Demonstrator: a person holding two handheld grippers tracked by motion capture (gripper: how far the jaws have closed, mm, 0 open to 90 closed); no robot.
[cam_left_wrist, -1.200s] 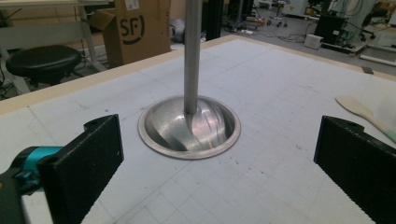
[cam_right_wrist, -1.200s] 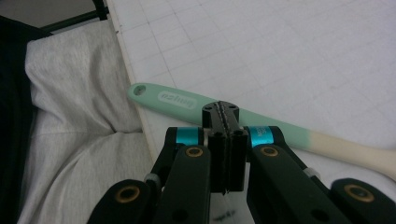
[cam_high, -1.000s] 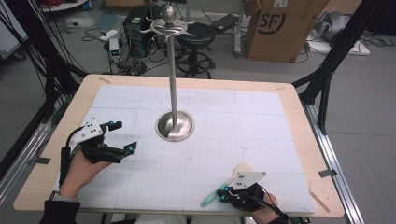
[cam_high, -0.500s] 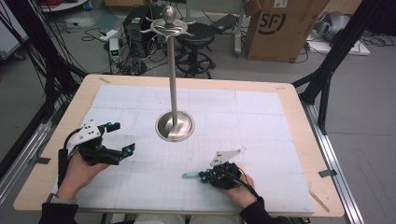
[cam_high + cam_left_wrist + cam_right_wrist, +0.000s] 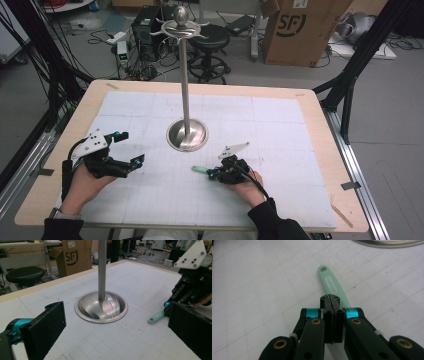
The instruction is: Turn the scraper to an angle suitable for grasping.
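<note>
A: How far along was it?

B: The right gripper [image 5: 332,302] had its jaws pressed on a mint-green handle [image 5: 331,285] jutting ahead of it toward the metal stand [image 5: 186,134]. My guess: hanging it there remained.

A: And the left gripper [image 5: 128,148]?

B: Spread wide, empty, facing the stand's base.
</note>
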